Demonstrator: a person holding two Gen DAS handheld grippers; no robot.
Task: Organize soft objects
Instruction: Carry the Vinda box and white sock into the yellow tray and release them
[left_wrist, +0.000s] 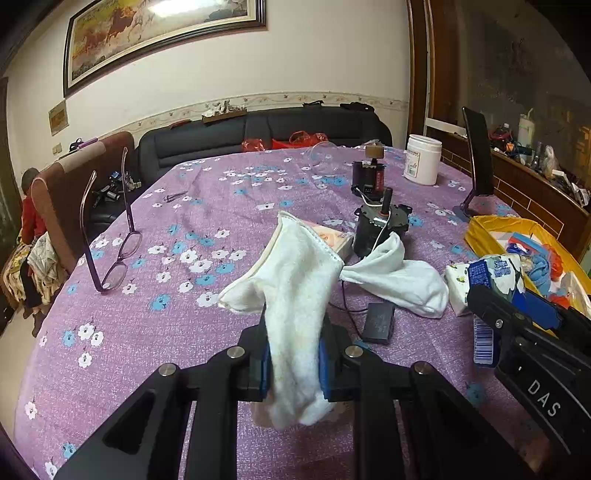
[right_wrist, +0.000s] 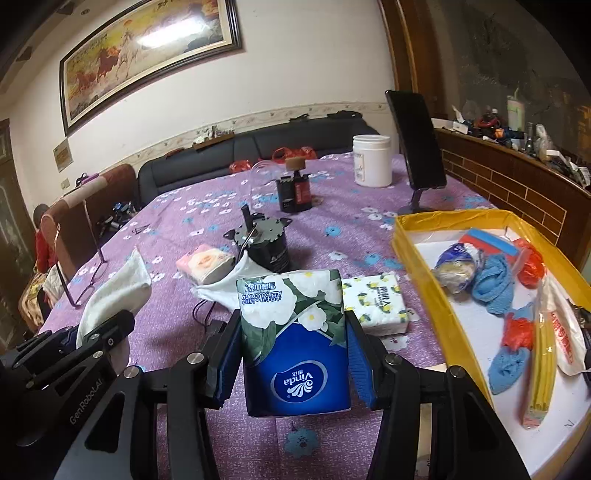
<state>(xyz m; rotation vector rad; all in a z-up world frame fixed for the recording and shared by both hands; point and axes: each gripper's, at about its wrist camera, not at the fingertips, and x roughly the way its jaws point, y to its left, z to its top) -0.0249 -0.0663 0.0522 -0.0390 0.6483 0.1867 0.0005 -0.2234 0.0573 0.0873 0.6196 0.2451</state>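
My left gripper (left_wrist: 294, 363) is shut on a white sock (left_wrist: 291, 280) that stands up and flops over its pads, held above the purple flowered tablecloth (left_wrist: 184, 280). A second white sock (left_wrist: 402, 275) lies on the cloth just beyond. My right gripper (right_wrist: 293, 354) is shut on a blue and white Vinda tissue pack (right_wrist: 295, 339), lifted off the table. In the left wrist view that pack (left_wrist: 495, 273) and the right gripper (left_wrist: 517, 314) show at the right. A lemon-print tissue pack (right_wrist: 376, 299) and a pink tissue pack (right_wrist: 205, 264) lie on the cloth.
A yellow-rimmed tray (right_wrist: 417, 254) at the right holds blue and red soft items and bags. A black motor (right_wrist: 266, 240) with wires, a small black box (left_wrist: 378, 323), purple glasses (left_wrist: 114, 258), a white jar (right_wrist: 371, 160) and a phone on a stand (right_wrist: 417, 147) occupy the table.
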